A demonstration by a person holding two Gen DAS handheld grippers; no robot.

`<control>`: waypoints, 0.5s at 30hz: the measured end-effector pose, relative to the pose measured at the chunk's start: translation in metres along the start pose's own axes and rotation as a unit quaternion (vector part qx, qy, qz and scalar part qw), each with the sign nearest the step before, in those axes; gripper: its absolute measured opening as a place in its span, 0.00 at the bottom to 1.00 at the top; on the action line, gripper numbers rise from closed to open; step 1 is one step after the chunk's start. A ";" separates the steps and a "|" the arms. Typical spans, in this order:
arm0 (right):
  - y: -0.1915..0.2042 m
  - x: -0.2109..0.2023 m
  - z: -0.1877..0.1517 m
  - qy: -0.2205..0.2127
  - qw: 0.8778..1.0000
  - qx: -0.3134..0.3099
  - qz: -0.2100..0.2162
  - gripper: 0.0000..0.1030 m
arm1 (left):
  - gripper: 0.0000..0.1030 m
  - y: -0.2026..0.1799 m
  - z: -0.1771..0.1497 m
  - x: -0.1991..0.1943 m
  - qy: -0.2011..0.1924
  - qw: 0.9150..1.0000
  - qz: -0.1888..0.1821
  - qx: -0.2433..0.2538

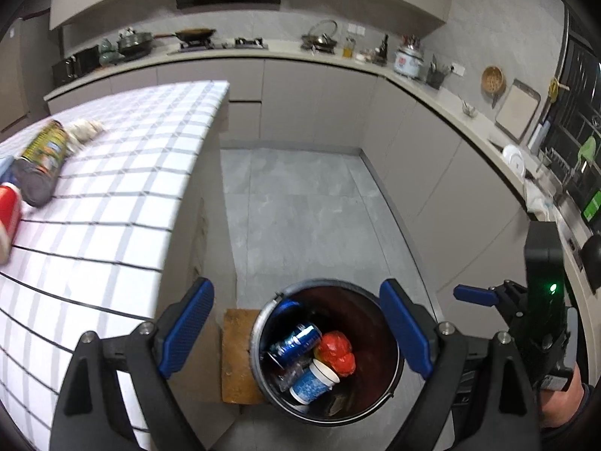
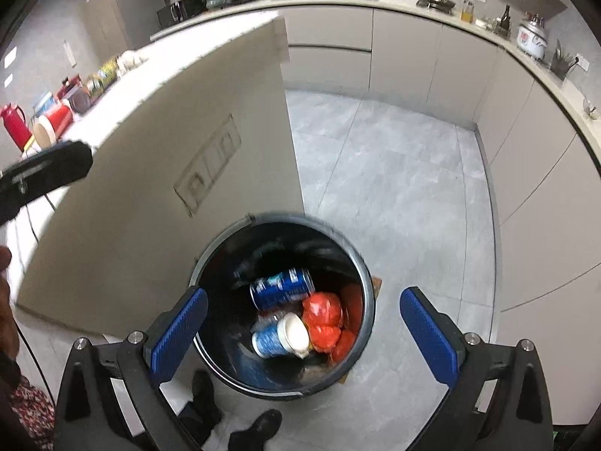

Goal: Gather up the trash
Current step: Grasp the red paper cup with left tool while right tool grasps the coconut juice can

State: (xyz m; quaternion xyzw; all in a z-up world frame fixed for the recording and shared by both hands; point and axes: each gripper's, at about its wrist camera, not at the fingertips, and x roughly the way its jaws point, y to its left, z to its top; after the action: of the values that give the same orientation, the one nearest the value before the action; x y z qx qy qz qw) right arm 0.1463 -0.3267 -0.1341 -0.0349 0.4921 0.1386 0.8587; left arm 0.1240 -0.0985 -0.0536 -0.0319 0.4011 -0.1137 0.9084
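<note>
A blue can (image 1: 295, 342), a paper cup (image 1: 314, 381) and a red bag (image 1: 335, 351) are already held in the bin (image 1: 390, 387). More trash, a yellow-labelled can (image 1: 44, 150) among it, is left on the checked table (image 1: 112, 203) beside the bin. Both the left gripper (image 1: 296, 332) and right gripper (image 2: 304, 332) are spread wide, empty, above the bin.

1. R gripper (image 2: 302, 332) over the trash bin (image 2: 370, 300), jaws wide apart, nothing btwn the blue pads (image 2: 180, 334).
2. Bin on grey tile floor (image 2: 394, 173), just beside the island's side panel (image 2: 169, 173).
3. Inside the bin: blue can (image 2: 281, 287), blue paper cup (image 2: 280, 338) on its side, red bag (image 2: 325, 319).
4. Island top, far L: red flask (image 2: 15, 124), cans & other items, blurred.
5. Person's dark shoes (image 2: 263, 426) at bottom edge.
</note>
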 end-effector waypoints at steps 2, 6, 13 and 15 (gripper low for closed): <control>0.009 -0.015 0.013 -0.019 1.000 -0.001 0.004 1.00 | 0.88 0.010 0.006 -0.013 -0.012 1.000 0.010 -0.004; 0.037 -0.034 0.038 -0.041 0.999 -0.018 0.006 1.00 | 0.88 0.031 0.008 -0.032 -0.030 0.999 0.029 -0.017; 0.093 -0.047 0.070 -0.059 0.997 -0.051 0.009 1.00 | 0.88 0.091 0.001 -0.071 -0.058 0.994 0.073 -0.053; 0.112 -0.046 0.079 -0.060 0.996 -0.059 0.013 1.00 | 0.88 0.111 -0.003 -0.080 -0.062 0.992 0.086 -0.065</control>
State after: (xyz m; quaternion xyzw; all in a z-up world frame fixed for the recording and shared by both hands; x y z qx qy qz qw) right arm 0.1596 -0.2134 -0.0457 -0.0705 0.4308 0.1798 0.8815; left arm 0.0898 0.0279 -0.0147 -0.0632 0.3516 -0.0062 0.9340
